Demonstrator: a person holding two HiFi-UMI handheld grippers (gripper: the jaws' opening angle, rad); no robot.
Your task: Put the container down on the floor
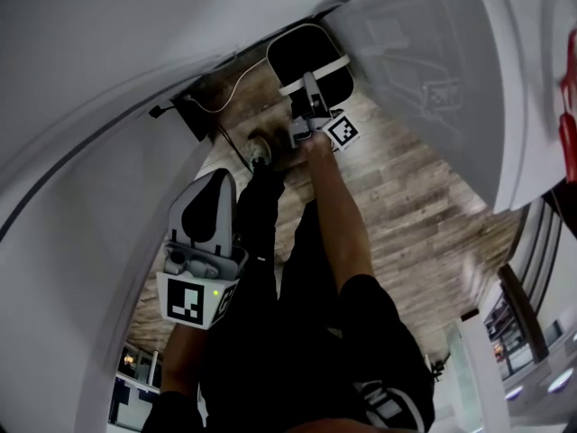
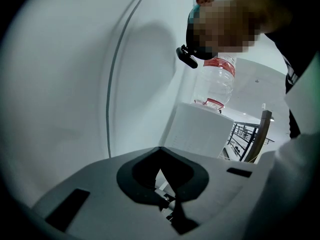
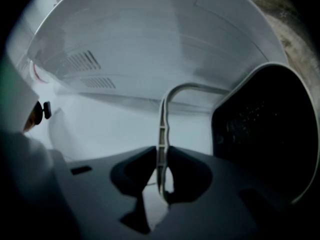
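Closest in, the left gripper (image 1: pixel 216 186) hangs beside the person's leg, its jaws closed tip to tip with nothing between them. Farther out, at the end of an outstretched arm, the right gripper (image 1: pixel 312 93) has its jaws pinched on the thin white handle (image 3: pixel 162 129). The handle runs up between the fingers (image 3: pixel 190 174) and arches over to the black container (image 1: pixel 305 50). The container lies just beyond the fingertips, above the wooden floor (image 1: pixel 406 197) and beside a curved white wall (image 1: pixel 108 79). Whether its base touches the floor cannot be told.
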